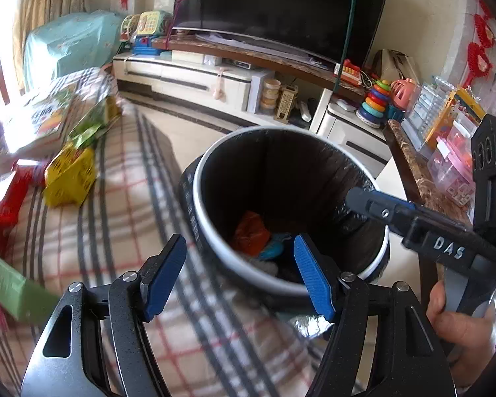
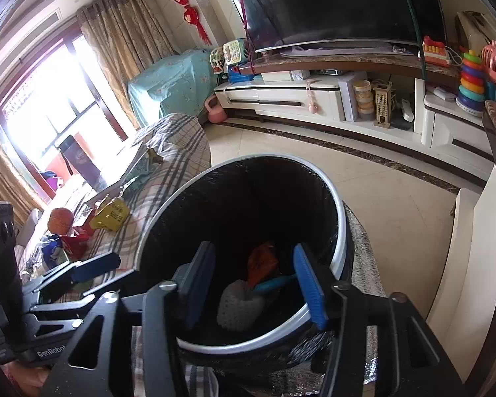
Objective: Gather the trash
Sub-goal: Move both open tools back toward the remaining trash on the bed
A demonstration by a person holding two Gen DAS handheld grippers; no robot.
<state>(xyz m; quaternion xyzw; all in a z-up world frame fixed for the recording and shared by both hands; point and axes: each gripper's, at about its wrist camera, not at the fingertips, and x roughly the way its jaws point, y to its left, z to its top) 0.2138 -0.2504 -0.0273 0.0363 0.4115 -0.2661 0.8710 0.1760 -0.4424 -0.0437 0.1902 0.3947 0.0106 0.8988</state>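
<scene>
Trash bin [image 2: 337, 231], black-lined, fills lower centre beside the plaid sofa [image 1: 122, 205], bare floor [image 2: 380, 198] right. Right gripper [image 2: 253, 281] and left gripper [image 1: 239, 271] hang spread, empty, over its rim; yellow wrapper [image 1: 69, 178] lies left.

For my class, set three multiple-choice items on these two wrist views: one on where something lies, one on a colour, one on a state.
1. Where does the orange wrapper lie?
A. on the floor
B. inside the trash bin
C. on the TV stand

2. What colour is the packet on the plaid cover?
A. yellow
B. purple
C. black

3. How stands the right gripper?
A. shut on a bottle
B. shut on a cloth
C. open, holding nothing

Answers: 1 B, it sits at the bin's bottom; 2 A, bright yellow beside red packs; 3 C, its fingers stand apart over the bin.
</scene>
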